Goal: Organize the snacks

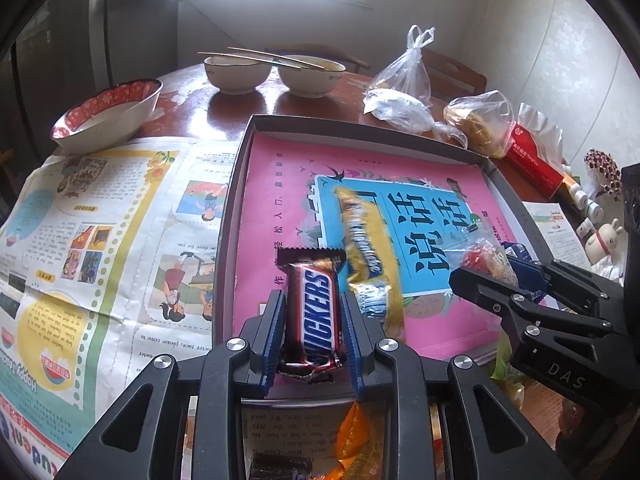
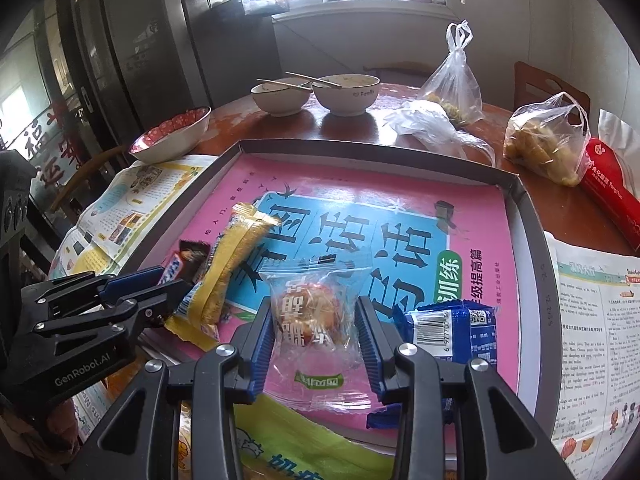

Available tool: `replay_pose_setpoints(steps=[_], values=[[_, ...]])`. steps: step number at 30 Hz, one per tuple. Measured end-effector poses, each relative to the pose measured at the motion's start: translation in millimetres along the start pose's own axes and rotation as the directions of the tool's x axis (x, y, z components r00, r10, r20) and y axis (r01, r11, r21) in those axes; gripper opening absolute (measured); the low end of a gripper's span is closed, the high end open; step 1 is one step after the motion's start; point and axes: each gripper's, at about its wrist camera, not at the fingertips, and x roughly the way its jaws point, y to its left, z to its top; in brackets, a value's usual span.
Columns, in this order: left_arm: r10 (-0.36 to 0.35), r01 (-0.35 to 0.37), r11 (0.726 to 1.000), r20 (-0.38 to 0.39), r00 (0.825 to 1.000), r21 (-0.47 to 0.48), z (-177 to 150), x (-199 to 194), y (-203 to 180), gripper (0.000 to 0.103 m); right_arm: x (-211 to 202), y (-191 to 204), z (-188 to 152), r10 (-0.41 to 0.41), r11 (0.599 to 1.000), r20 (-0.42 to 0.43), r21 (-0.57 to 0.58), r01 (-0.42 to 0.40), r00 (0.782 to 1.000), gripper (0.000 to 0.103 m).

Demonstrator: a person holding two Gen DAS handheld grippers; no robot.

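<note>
A grey shallow tray [image 1: 360, 128] lined with a pink booklet lies on the table. My left gripper [image 1: 312, 300] is shut on a Snickers bar [image 1: 318, 308] over the tray's near left part. A long yellow snack packet [image 1: 364, 240] lies just right of the bar. My right gripper [image 2: 314, 314] is shut on a clear-wrapped round pastry [image 2: 308, 312] above the tray [image 2: 360, 148]. A blue packet [image 2: 452, 332] rests beside its right finger. In the right wrist view the left gripper [image 2: 172, 280] with the Snickers bar [image 2: 188, 258] reaches in from the left, next to the yellow packet [image 2: 236, 256].
Newspapers [image 1: 100, 240] flank the tray on both sides. Behind it stand a red-rimmed bowl [image 1: 108, 114], two white bowls [image 1: 236, 74] with chopsticks, tied plastic bags [image 2: 452, 92] and a red box [image 2: 612, 196]. More snack packets [image 2: 288, 444] lie at the near edge.
</note>
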Motion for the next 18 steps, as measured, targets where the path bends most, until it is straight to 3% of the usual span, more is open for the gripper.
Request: replay_pose_setpoints(steps=[18], values=[[-0.001, 0.001, 1.0, 0.005, 1.0, -0.006, 0.3, -3.5, 1.8, 0.029, -4.7, -2.9, -1.0, -0.004, 1.0, 0.008, 0.015, 0.004, 1.0, 0.04]])
